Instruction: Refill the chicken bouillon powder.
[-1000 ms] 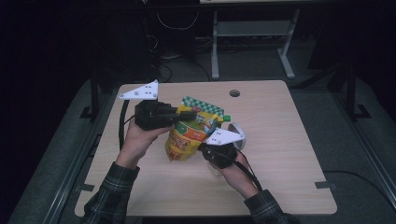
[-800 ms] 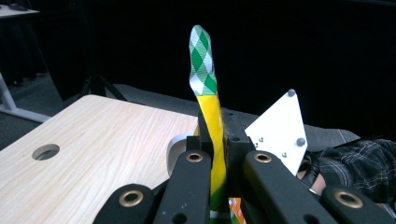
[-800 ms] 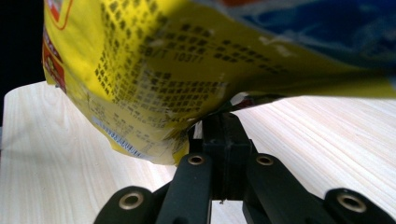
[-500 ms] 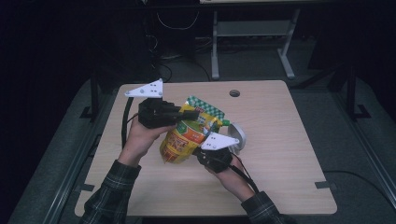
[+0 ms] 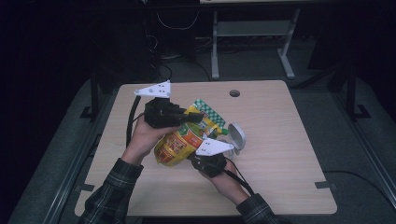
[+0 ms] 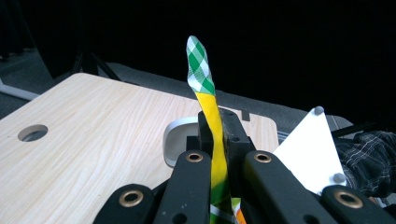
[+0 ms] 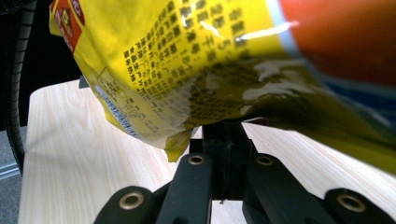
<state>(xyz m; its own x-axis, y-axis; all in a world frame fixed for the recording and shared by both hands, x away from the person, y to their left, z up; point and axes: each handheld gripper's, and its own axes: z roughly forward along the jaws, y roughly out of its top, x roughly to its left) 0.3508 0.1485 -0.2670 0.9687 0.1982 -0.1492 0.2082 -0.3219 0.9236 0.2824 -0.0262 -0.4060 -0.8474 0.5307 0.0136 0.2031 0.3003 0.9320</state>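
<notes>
Jaws of the left gripper (image 5: 198,116) are clamped on the upper edge of one yellow snack bag (image 5: 182,140), lifted above the table (image 5: 289,140), while the right gripper (image 7: 224,135) pinches its lower edge, beside one grey bowl (image 5: 237,135).

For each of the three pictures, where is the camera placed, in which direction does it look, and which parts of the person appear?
High view: fixed above the person's side, looking forward and down on the table; forearms, left gripper and right gripper hold the yellow bag.
Left gripper view: rides that gripper, looking along jaws shut on the bag's edge; a plaid sleeve shows.
Right gripper view: rides that gripper, under the bag.
Shared: bag and table.
</notes>
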